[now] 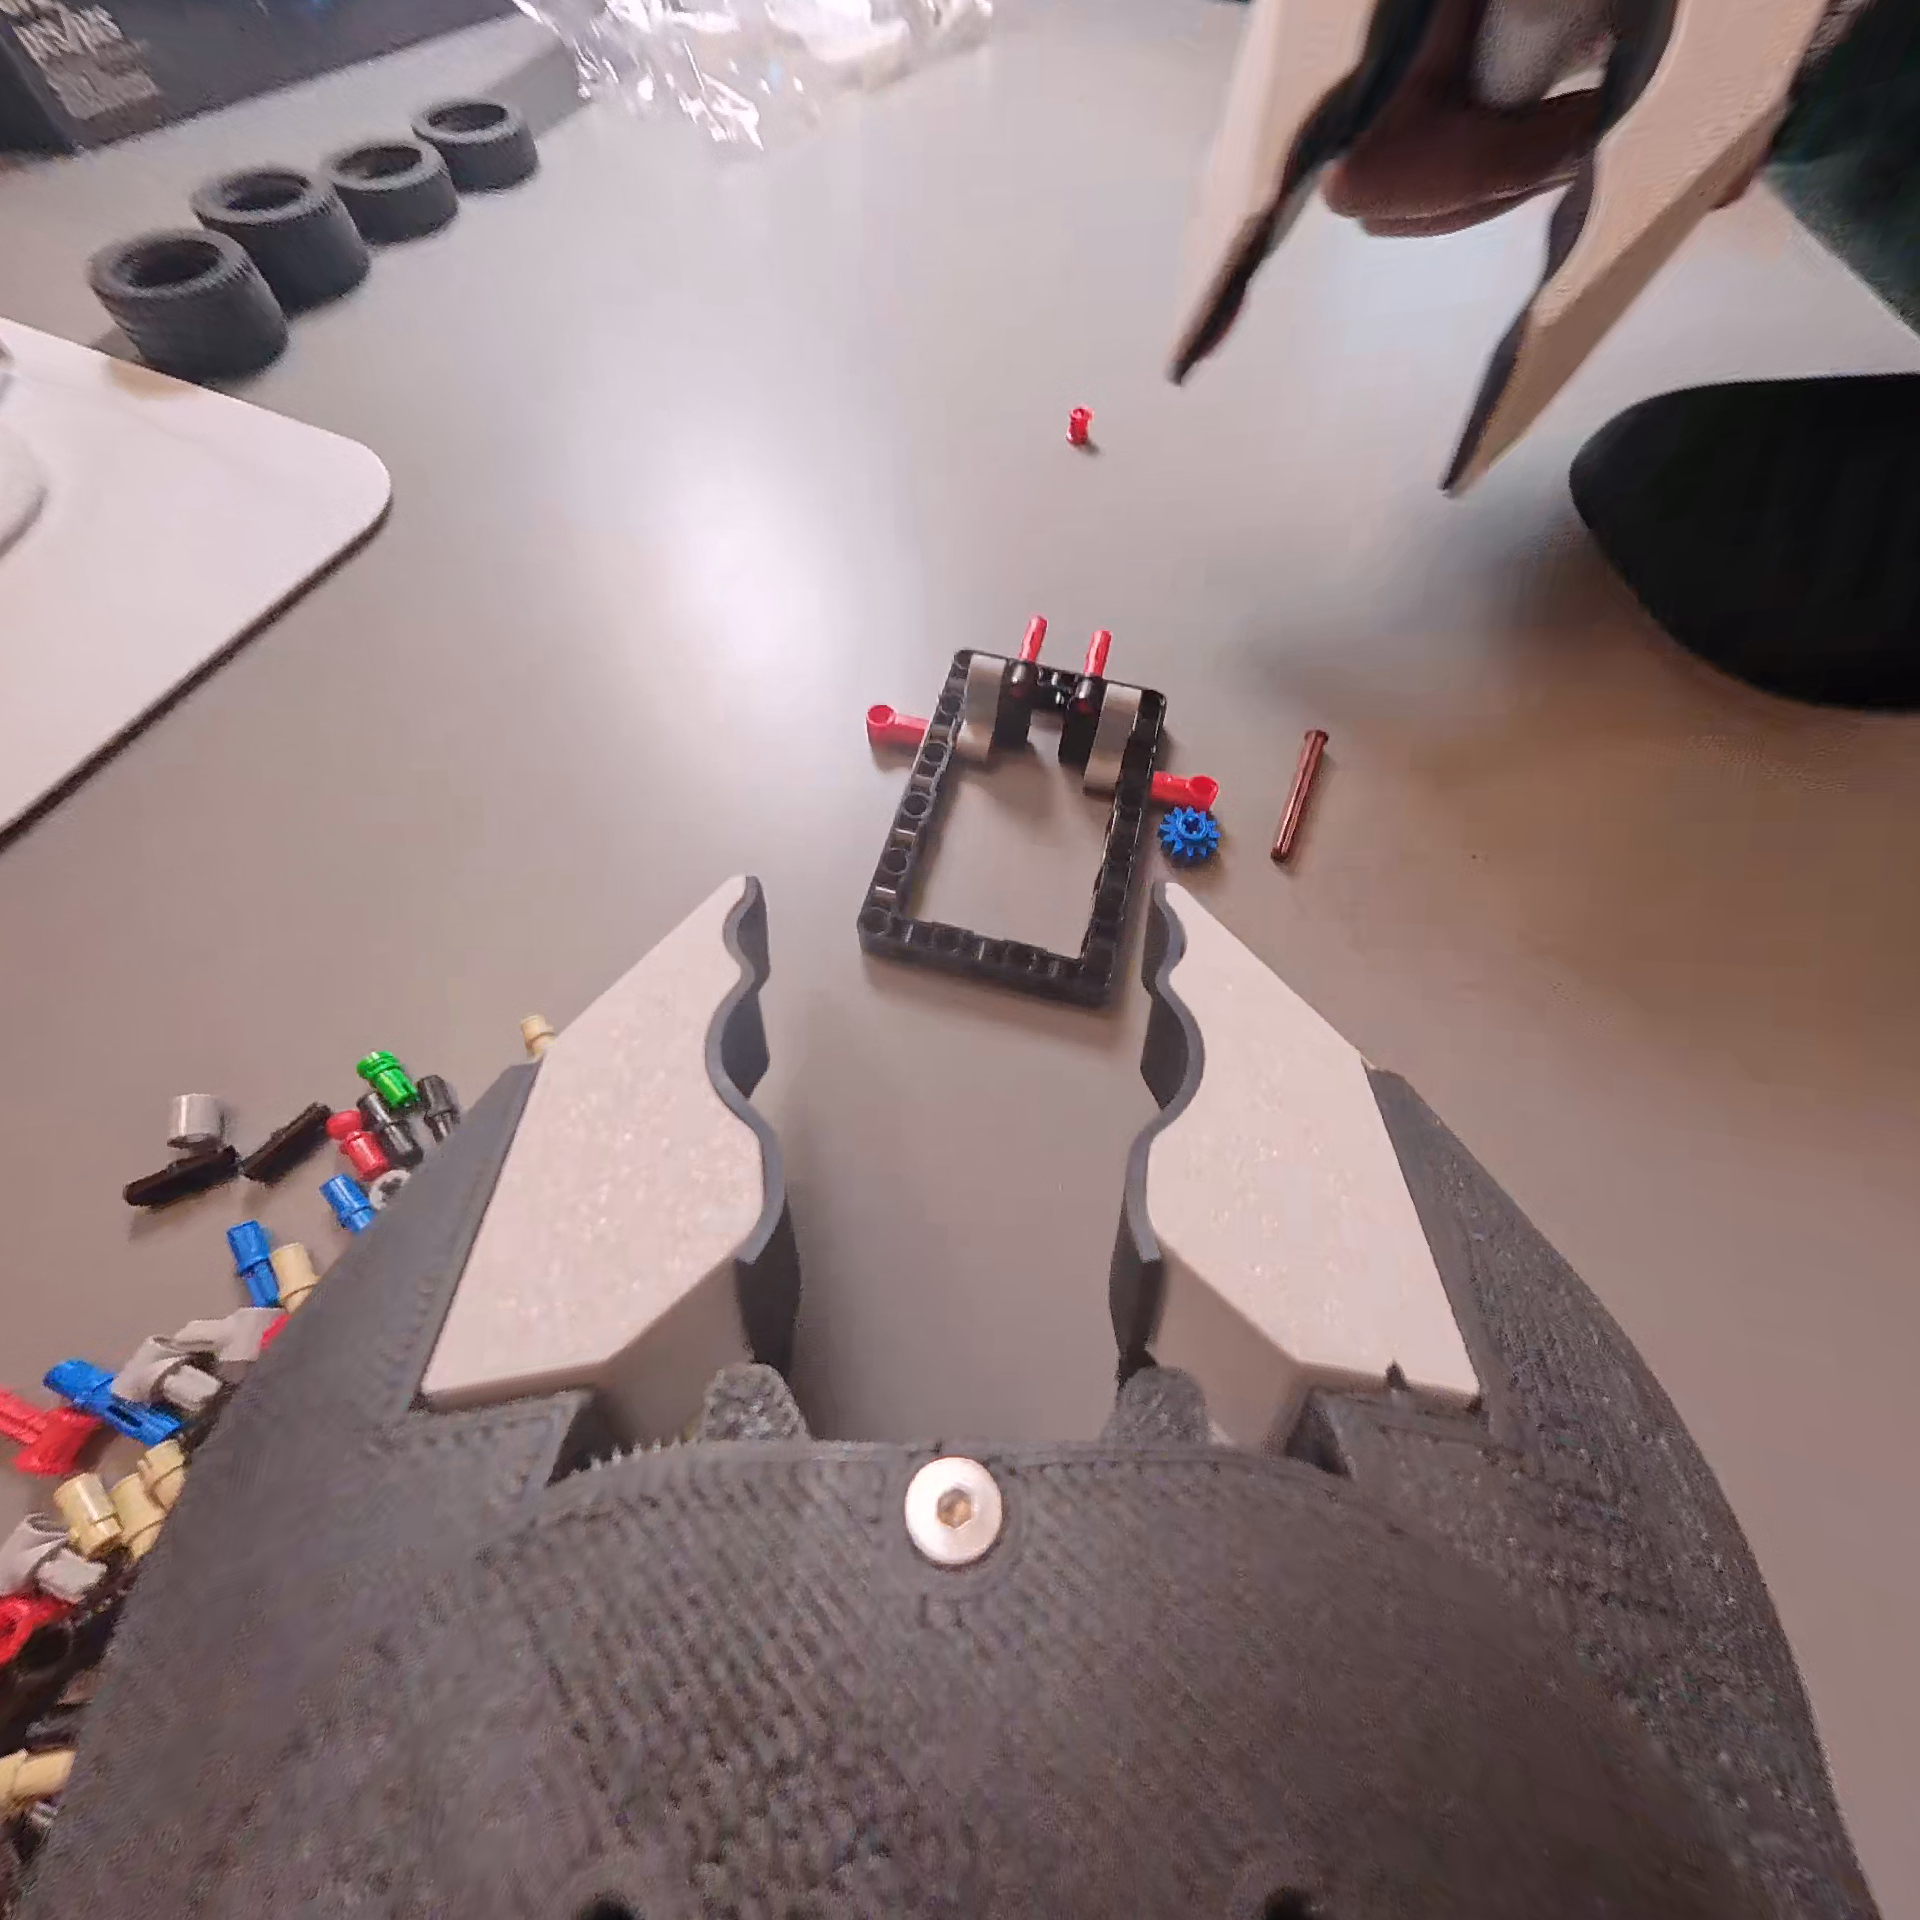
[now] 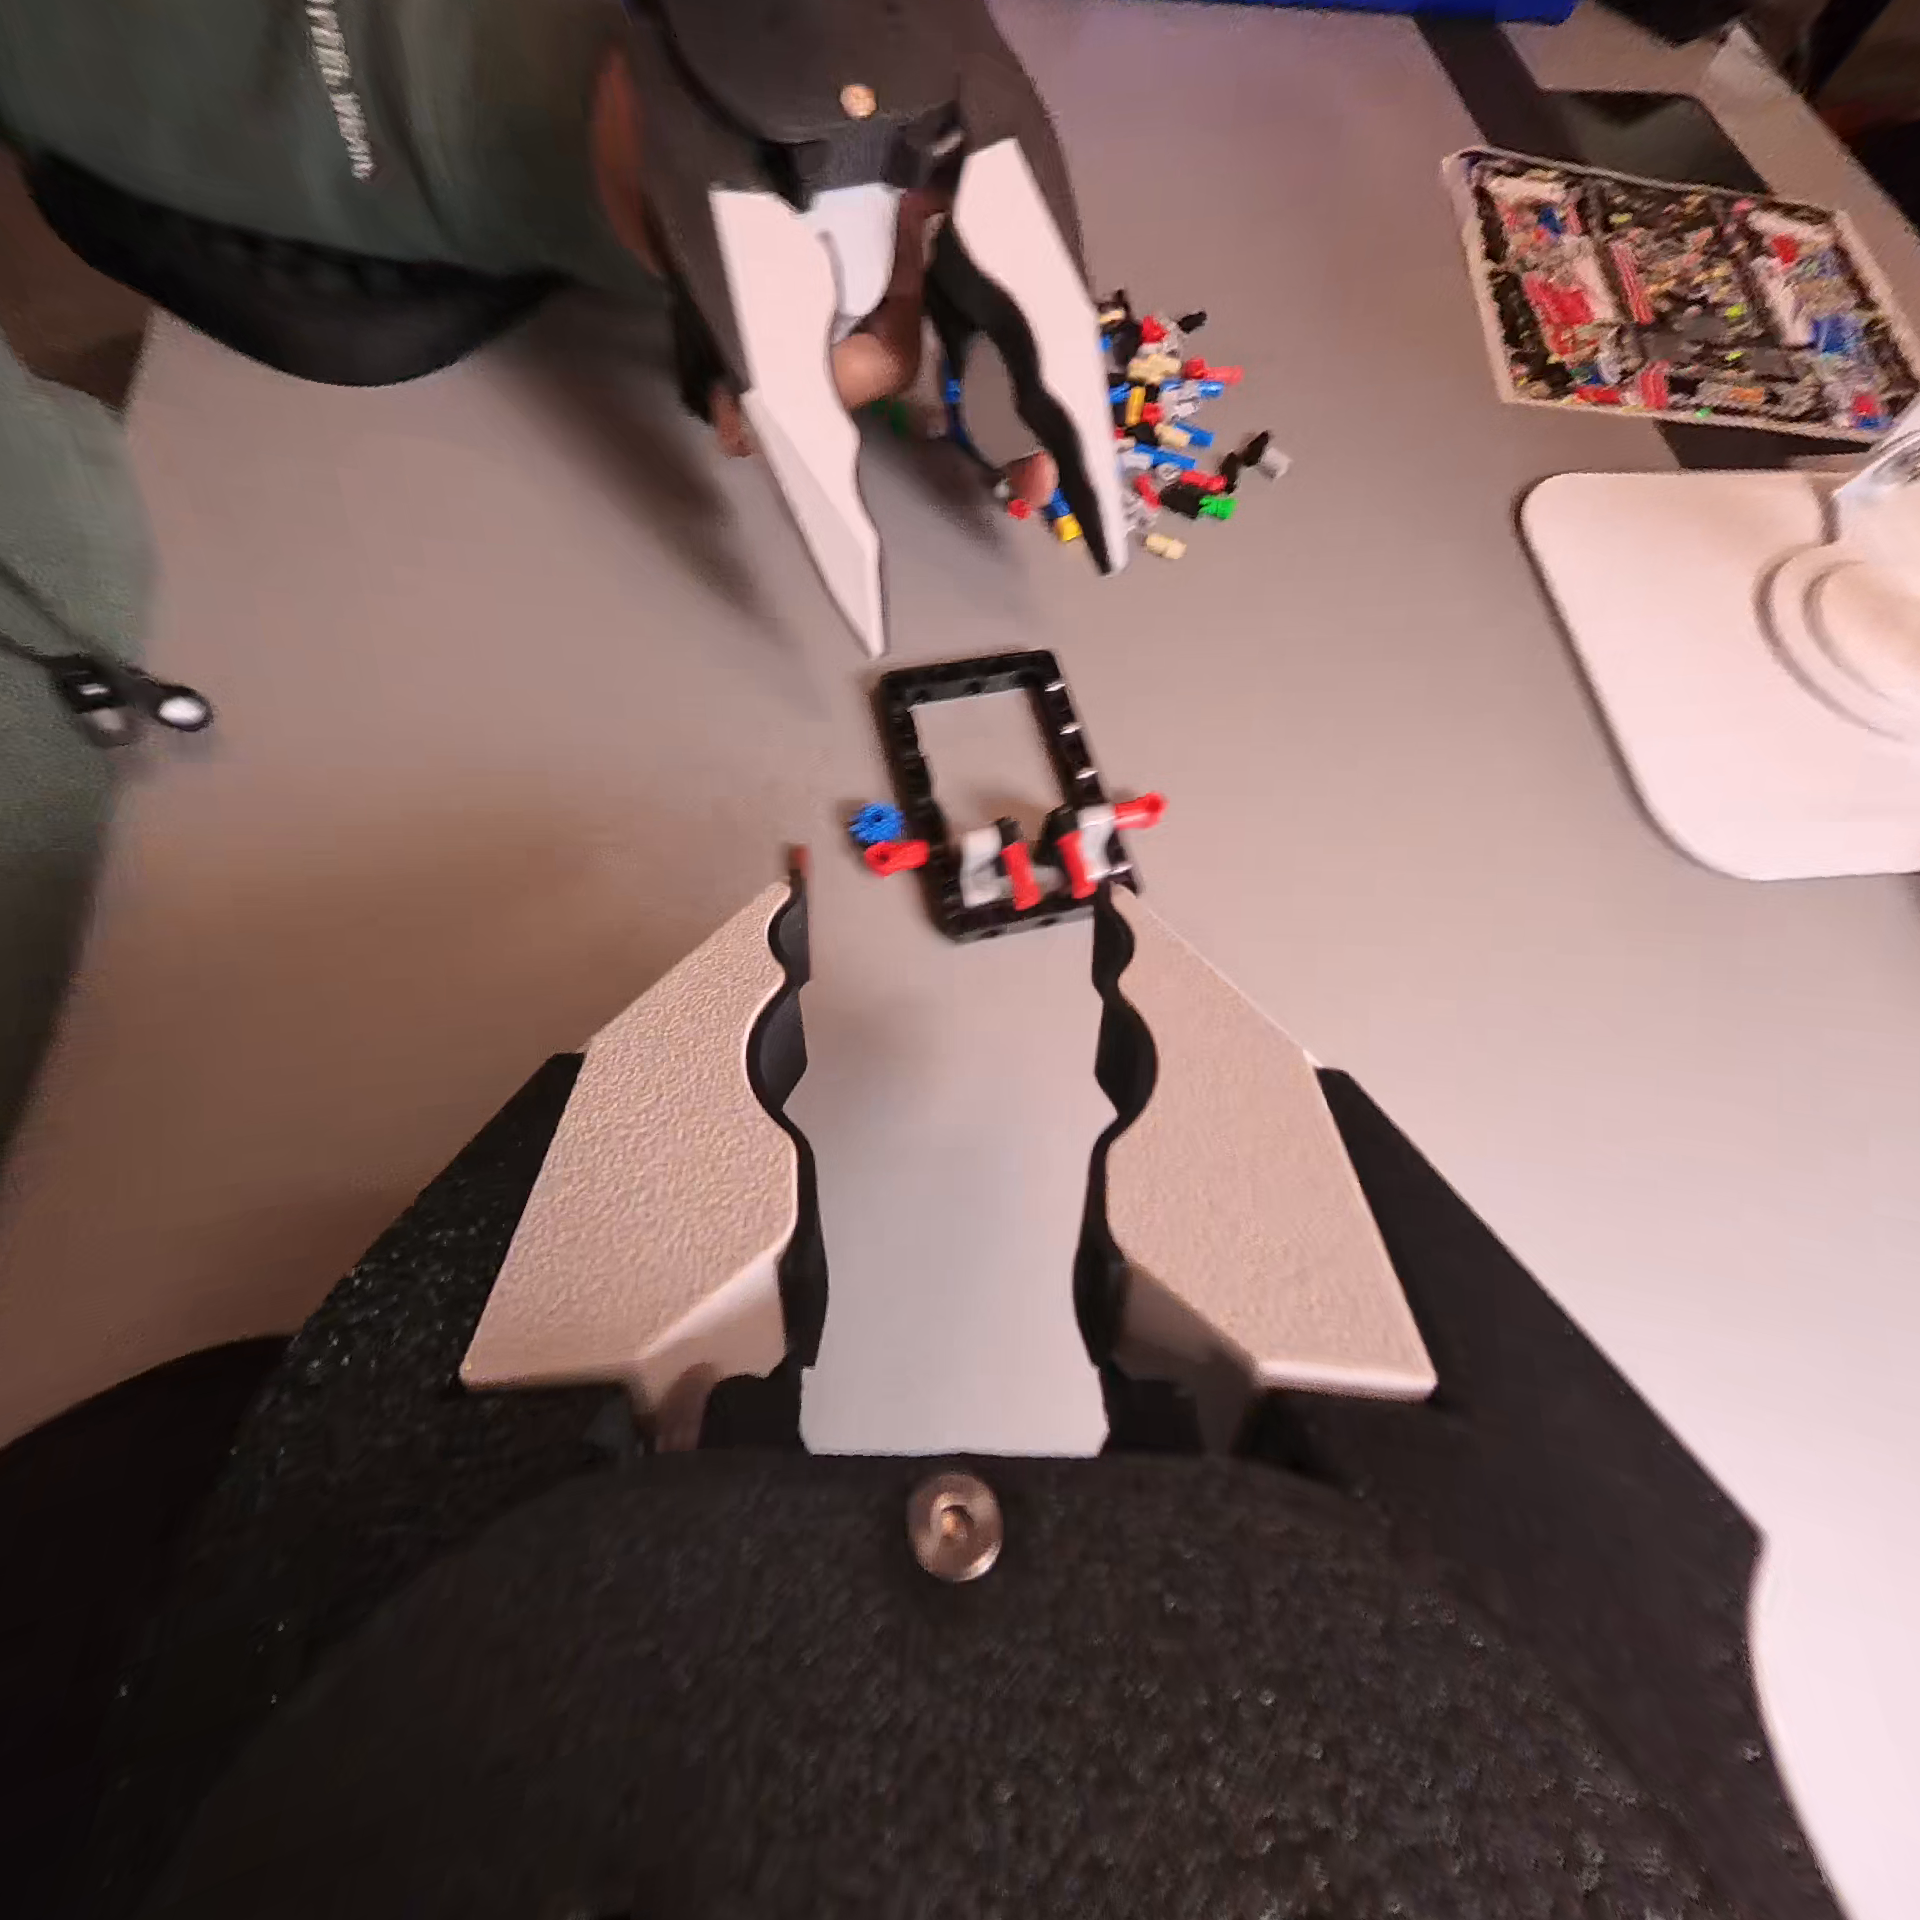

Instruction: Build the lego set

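Note:
A black rectangular Lego frame (image 1: 985, 961) lies flat on the grey table, with two grey pieces and several red pins at one end. My left gripper (image 1: 956, 904) is open and empty, its tips just short of the frame's bare end. My right gripper (image 2: 945, 906) is open and empty at the opposite, pinned end of the frame (image 2: 900, 769). A blue gear (image 1: 1190, 831) and a dark red axle (image 1: 1299, 795) lie beside the frame. The gear also shows in the right wrist view (image 2: 873, 823). Each gripper shows raised in the other's view, right (image 1: 1314, 431) and left (image 2: 987, 603).
A pile of small coloured parts (image 1: 208, 1320) lies left of my left gripper, also in the right wrist view (image 2: 1174, 416). Several black tyres (image 1: 281, 239) stand in a row. A white pad (image 1: 156, 540), a loose red bush (image 1: 1081, 426), a booklet (image 2: 1683, 301) and a person's green-clad torso (image 2: 260, 156) are around. There is about 11 cm between the tips of the two grippers. The blue gear (image 1: 1190, 831) is about 4 cm from my left fingertips. Look for it in the right wrist view (image 2: 875, 811) too.

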